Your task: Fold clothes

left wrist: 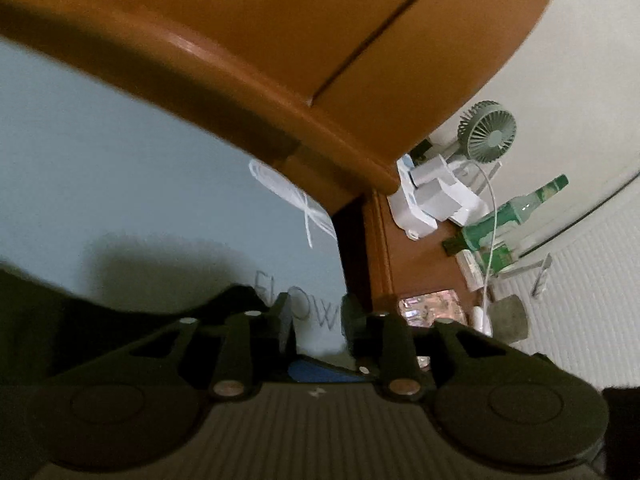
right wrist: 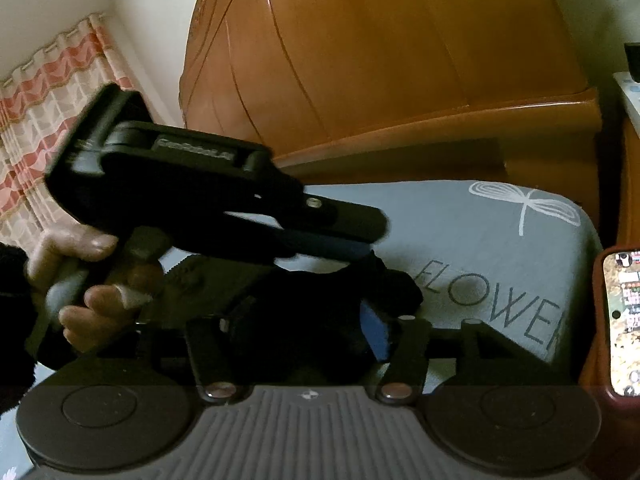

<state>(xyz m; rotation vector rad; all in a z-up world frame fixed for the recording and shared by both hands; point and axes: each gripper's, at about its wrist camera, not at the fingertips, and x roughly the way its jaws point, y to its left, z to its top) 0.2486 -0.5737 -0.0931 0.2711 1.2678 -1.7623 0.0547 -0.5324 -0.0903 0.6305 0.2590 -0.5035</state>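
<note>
A dark garment [right wrist: 384,284] lies bunched on the pale blue bed sheet [right wrist: 460,220] printed with "FLOWER". My right gripper [right wrist: 304,320] sits low right behind the garment. Its linkage arms are wide apart and the blue pad [right wrist: 374,332] of its right finger shows. The left finger is lost in the dark cloth. A hand [right wrist: 92,280] holds my left gripper [right wrist: 378,236] just above the garment, pointing right. In the left wrist view the left gripper [left wrist: 318,320] stands a little open, with bare sheet [left wrist: 120,160] showing between its fingers and the garment [left wrist: 48,308] to its left.
An orange wooden headboard [right wrist: 380,60] rises behind the bed. A phone [right wrist: 624,320] with a lit screen lies at the bed's right edge. Beside the bed, a nightstand carries a small fan [left wrist: 488,132], a green bottle [left wrist: 512,212] and white boxes. A striped curtain [right wrist: 40,120] hangs at the left.
</note>
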